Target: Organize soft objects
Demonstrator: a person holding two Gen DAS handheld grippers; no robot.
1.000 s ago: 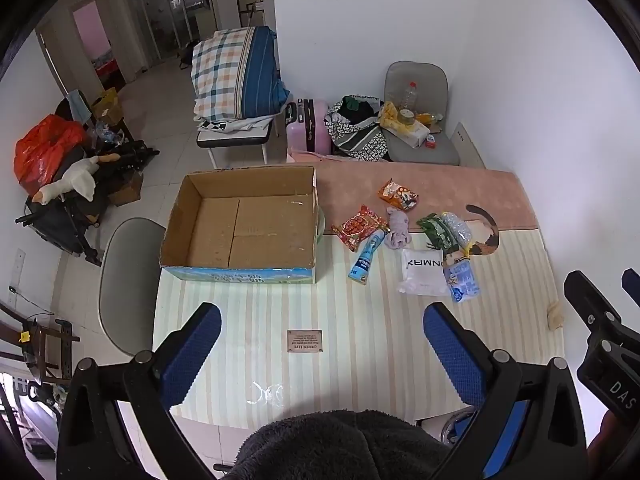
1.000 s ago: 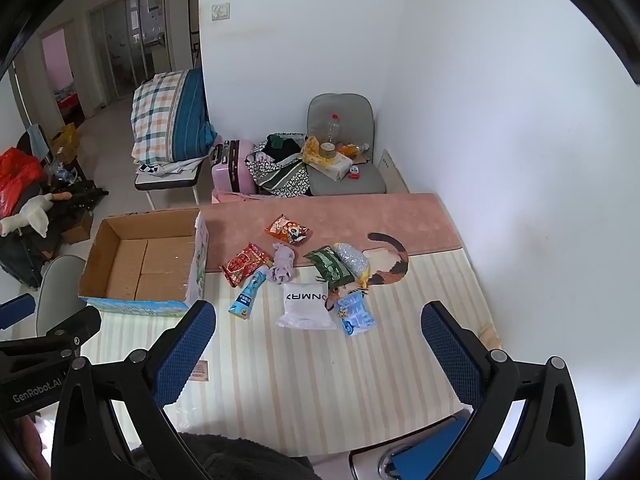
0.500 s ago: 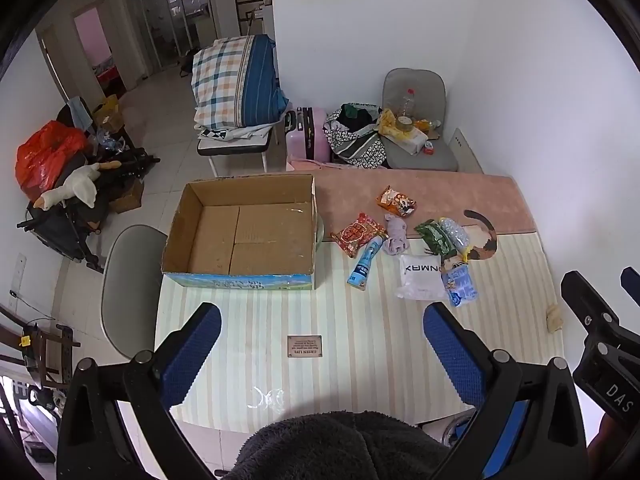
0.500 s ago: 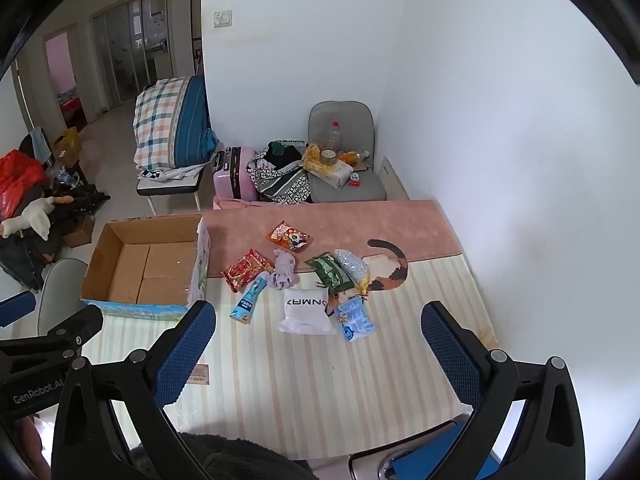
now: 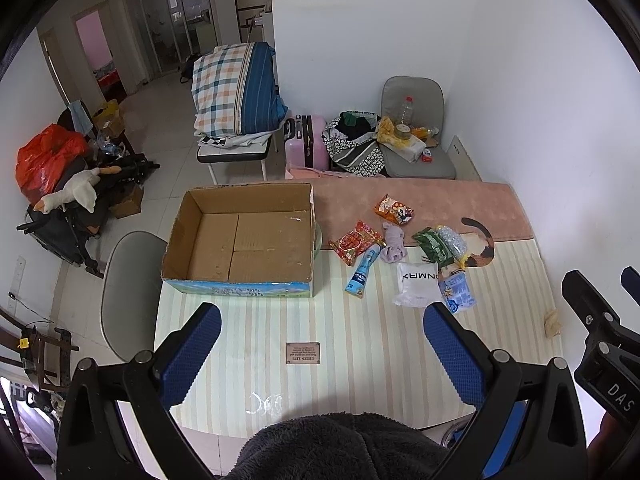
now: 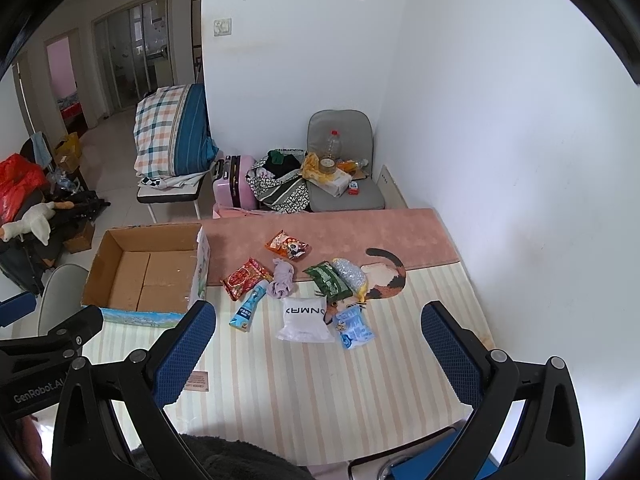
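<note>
Both the left gripper (image 5: 322, 344) and right gripper (image 6: 318, 344) hover spread wide and empty. Packets (image 6: 306, 318) lie mid-counter, at 3 o'clock of the box (image 5: 244, 240). Best pinch one packet's edge, lifting clear of its neighbours.

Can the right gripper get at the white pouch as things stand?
Probably yes. The right gripper is open and empty, held above the table, and the white pouch lies flat ahead with bare cloth on its near side; only the blue packet crowds one edge.
</note>
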